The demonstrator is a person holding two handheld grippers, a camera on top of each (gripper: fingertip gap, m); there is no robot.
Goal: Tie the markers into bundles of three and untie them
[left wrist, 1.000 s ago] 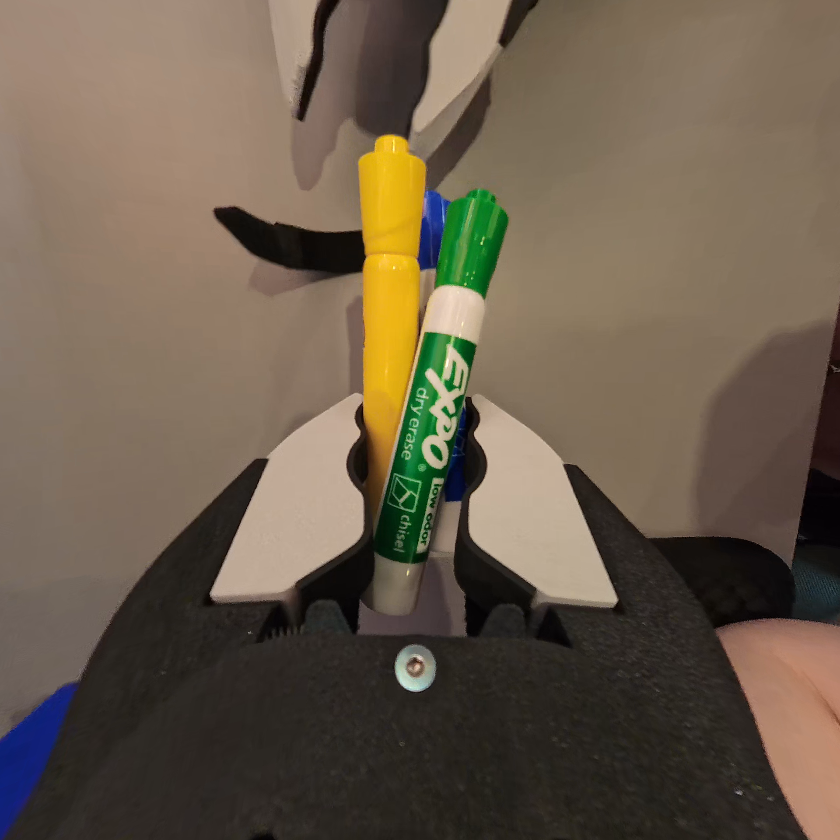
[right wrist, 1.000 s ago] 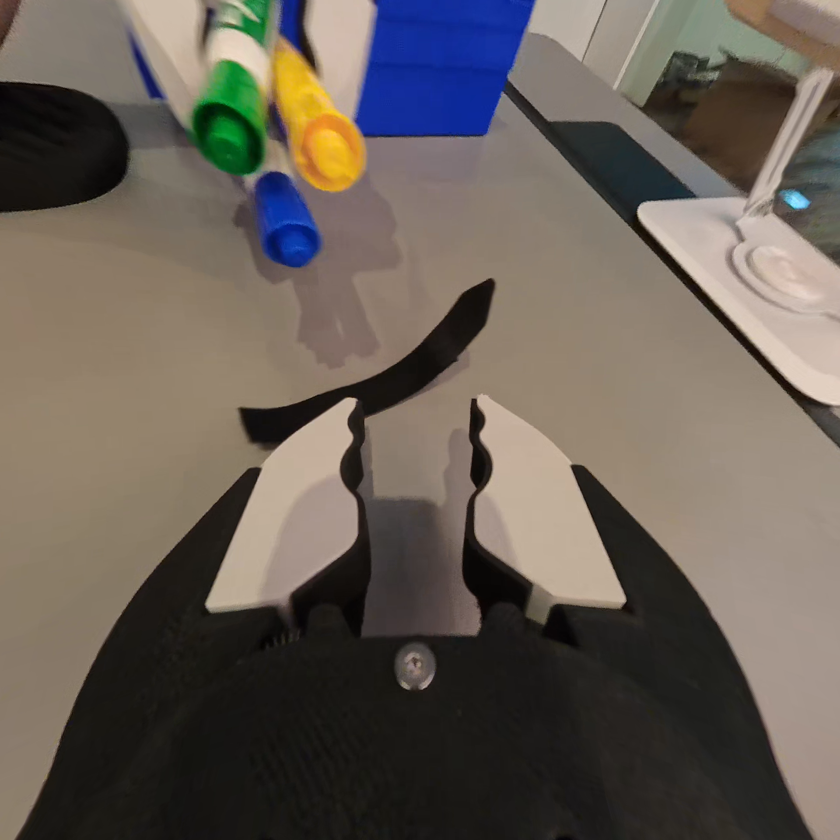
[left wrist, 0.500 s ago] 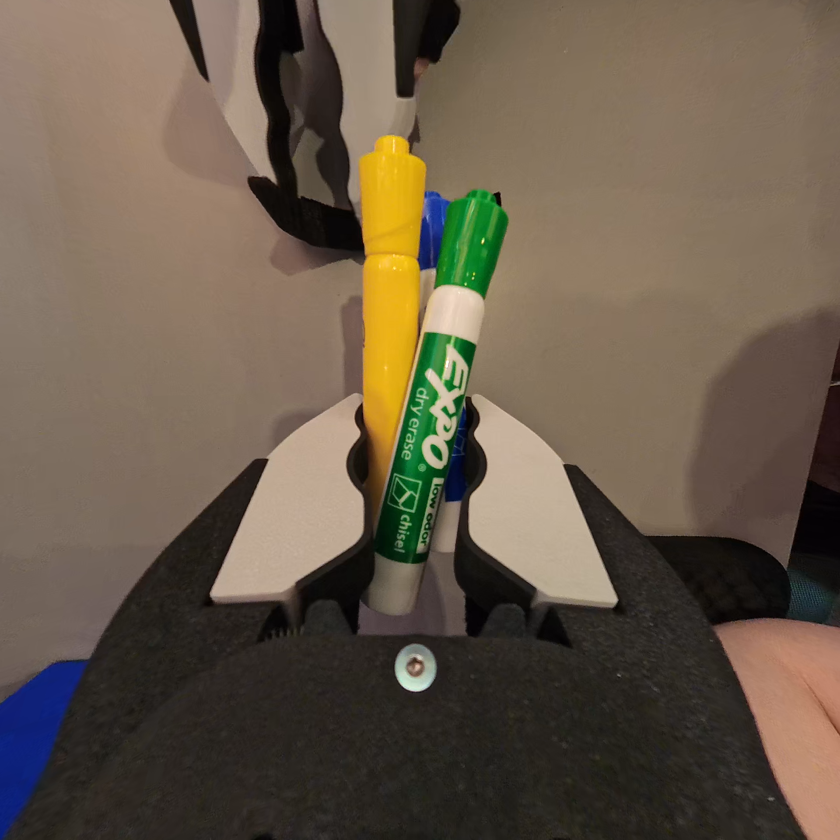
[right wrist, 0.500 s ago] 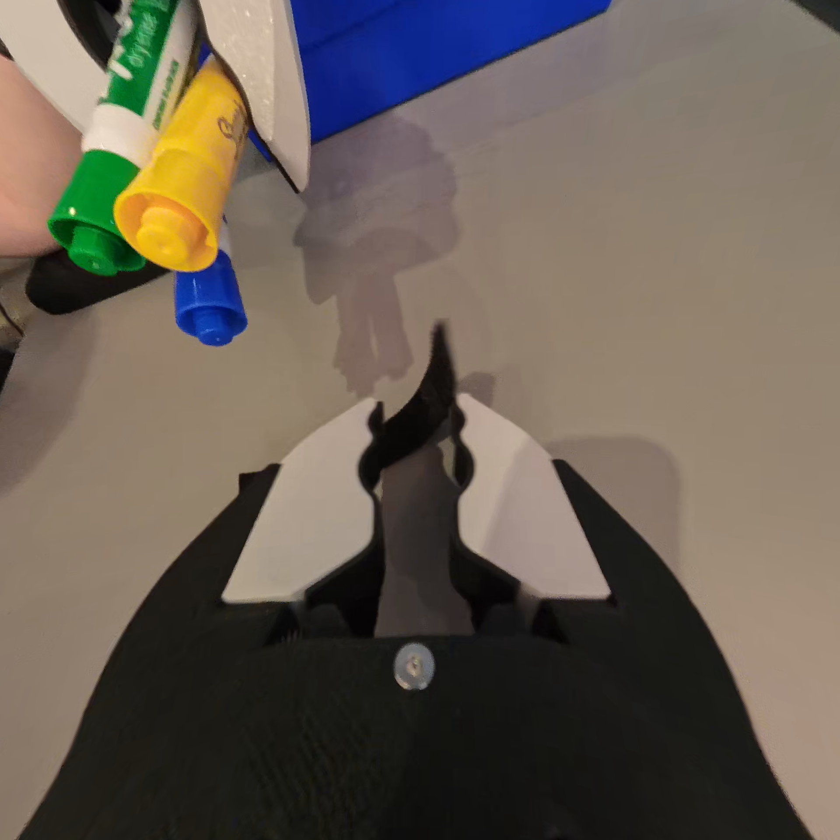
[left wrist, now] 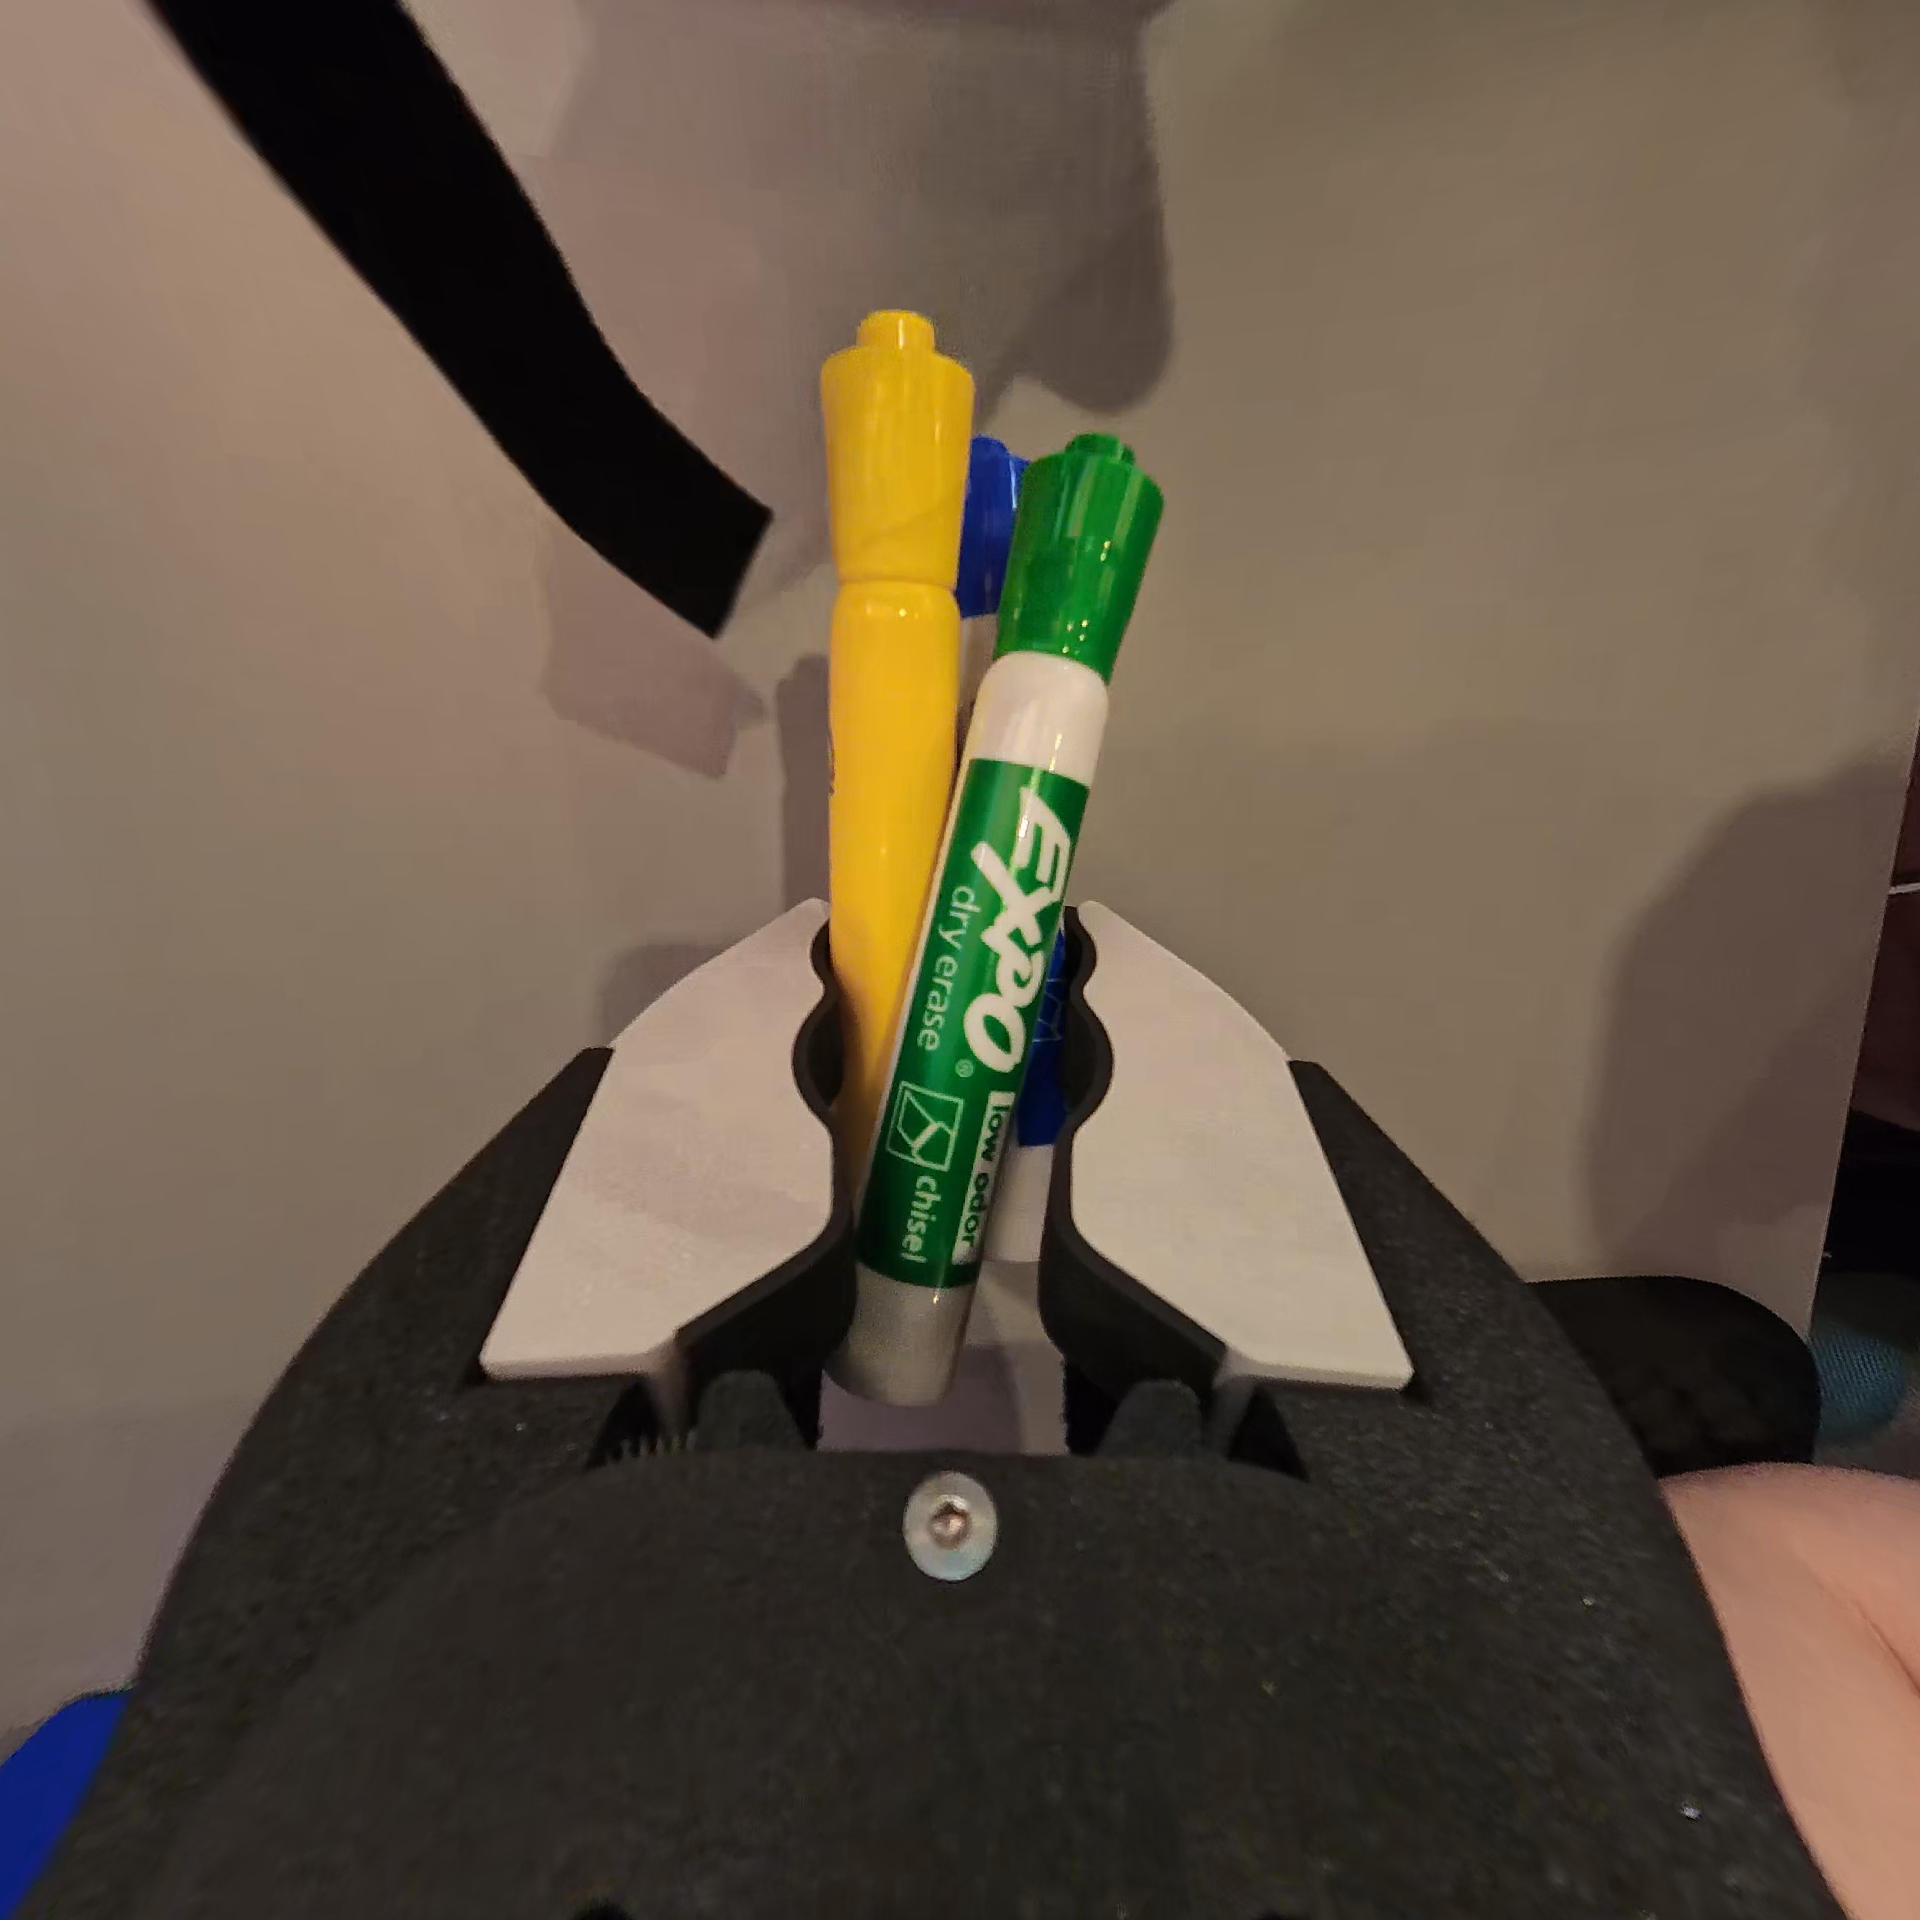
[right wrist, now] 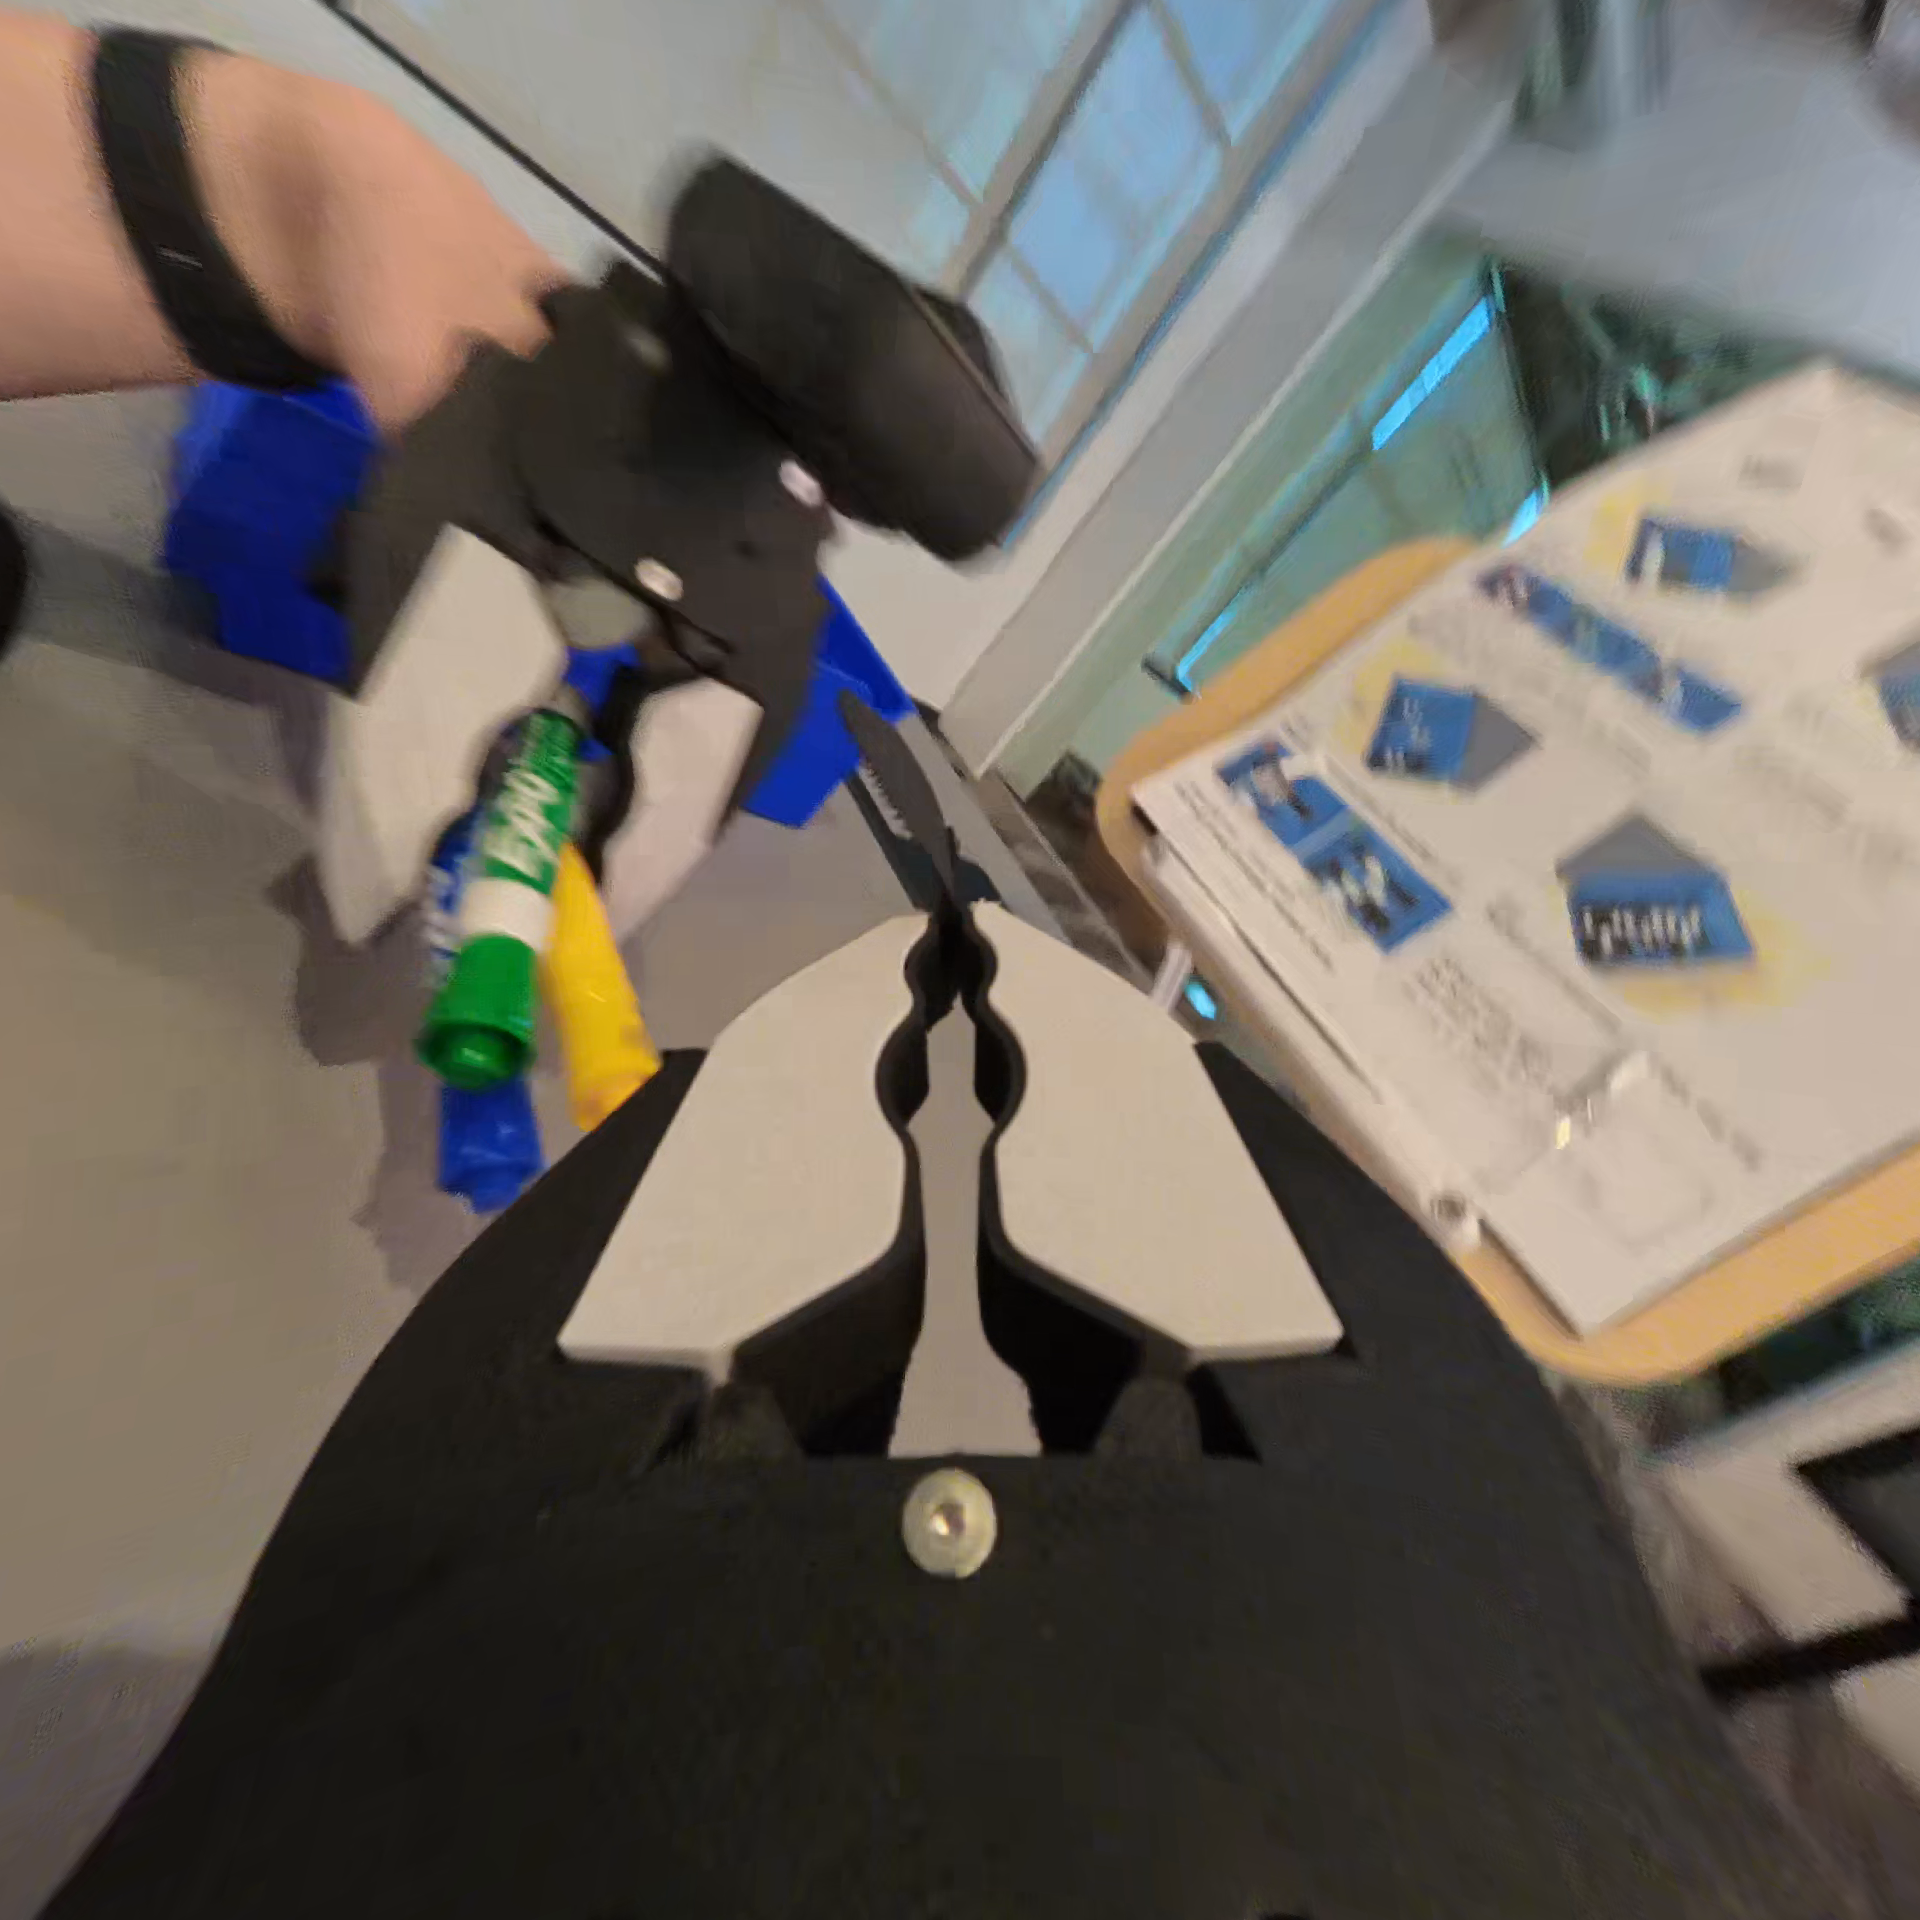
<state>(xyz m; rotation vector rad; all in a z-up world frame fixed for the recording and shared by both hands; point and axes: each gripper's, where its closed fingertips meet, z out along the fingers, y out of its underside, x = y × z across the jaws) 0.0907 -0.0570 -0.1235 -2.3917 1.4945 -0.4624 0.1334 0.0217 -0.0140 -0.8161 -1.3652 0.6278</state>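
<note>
Both fingers clamped: markers, strap.

Left wrist view, brightness: dim and warm, evenly lit grey table behind.
Left wrist view, shadows: soft grey patches in the upper centre and at right; a fainter one under the black strap left of centre.
Left wrist view, sharpness: crisp on the green marker and yellow marker; slight smear on the strap's end.
Left wrist view, glare: small highlights along the green cap.
Left wrist view, distortion: wide-angle bulge of the black body along the lower edge.
Right wrist view, brightness: cooler, daylight from the windows in the upper centre.
Right wrist view, blur: heavy motion smear at upper left and across the printed sheets at right; lower centre sharp.
Right wrist view, tilt: whole scene slanted.
</note>
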